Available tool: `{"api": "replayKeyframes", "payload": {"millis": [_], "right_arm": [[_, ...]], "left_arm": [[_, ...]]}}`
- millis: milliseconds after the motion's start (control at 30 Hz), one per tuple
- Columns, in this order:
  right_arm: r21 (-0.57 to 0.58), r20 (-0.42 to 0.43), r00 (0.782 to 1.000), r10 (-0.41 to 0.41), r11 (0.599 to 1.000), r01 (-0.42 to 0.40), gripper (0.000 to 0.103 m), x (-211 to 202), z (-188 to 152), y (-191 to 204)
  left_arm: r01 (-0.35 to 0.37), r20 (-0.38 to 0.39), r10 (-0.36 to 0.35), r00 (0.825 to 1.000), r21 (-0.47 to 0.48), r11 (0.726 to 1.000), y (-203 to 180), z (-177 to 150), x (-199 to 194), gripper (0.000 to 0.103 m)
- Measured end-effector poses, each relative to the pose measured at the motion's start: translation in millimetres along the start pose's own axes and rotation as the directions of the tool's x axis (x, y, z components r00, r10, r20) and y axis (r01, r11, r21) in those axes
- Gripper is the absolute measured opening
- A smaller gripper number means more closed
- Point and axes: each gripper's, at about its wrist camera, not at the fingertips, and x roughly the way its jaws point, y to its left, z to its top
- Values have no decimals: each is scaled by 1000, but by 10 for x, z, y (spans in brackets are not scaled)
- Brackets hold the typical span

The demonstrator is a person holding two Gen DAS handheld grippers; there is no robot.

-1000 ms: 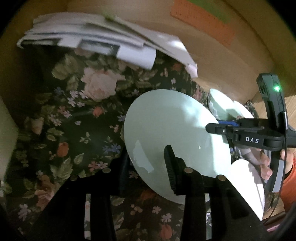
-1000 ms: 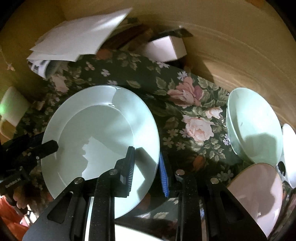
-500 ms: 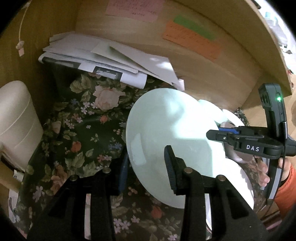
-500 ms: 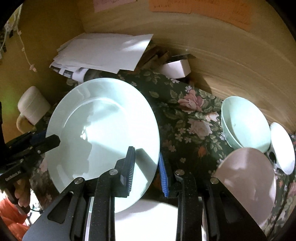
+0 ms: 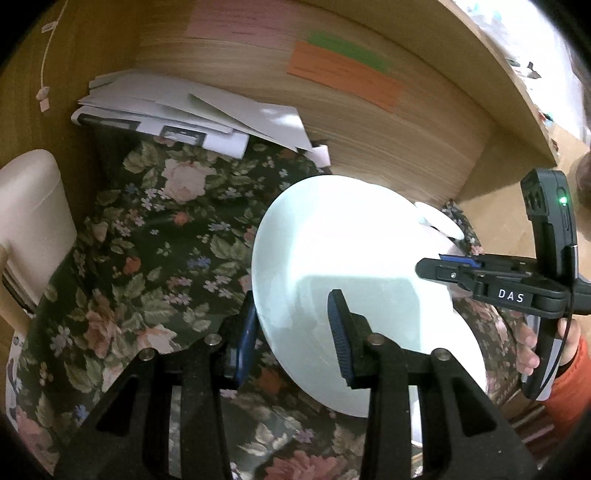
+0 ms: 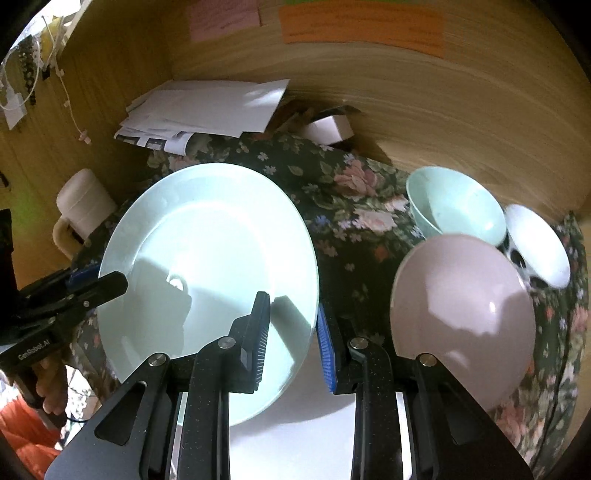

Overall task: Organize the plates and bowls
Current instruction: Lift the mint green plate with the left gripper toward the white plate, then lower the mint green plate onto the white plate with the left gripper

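Fingers of the left gripper (image 5: 295, 321) clamp the near rim of the pale green plate (image 5: 354, 280), held tilted above the floral bench (image 5: 147, 258). Right wrist view: right gripper (image 6: 291, 332) fingers pinch the same plate's (image 6: 210, 266) edge; pink bowl (image 6: 461, 314) just right of them

In the left wrist view the plate (image 5: 354, 280) hides most of the bowls behind it; only a white rim (image 5: 439, 221) shows past its far edge. Whether the right gripper (image 5: 428, 264) pinches the plate's far rim there cannot be told. From the right wrist, a white surface (image 6: 310, 424) below the fingers is cut off by the bottom edge. The writing on the notes (image 6: 362, 26) is too blurred to read.
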Motion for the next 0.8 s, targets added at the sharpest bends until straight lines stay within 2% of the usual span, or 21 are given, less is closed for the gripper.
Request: {"api": "replayKeyframes", "payload": {"millis": [433,800], "right_arm": [[84,12,1000,-18,996,17,23,-240,-515,-243],[161,-14,1000,-18,987,20,23,-299,-897,-502]], "left_arm": [[49,-44,-47,998,40,998,-379,-264,38,37],[65,-93,-58,994,77,995,-689,-462,176,37]]}}
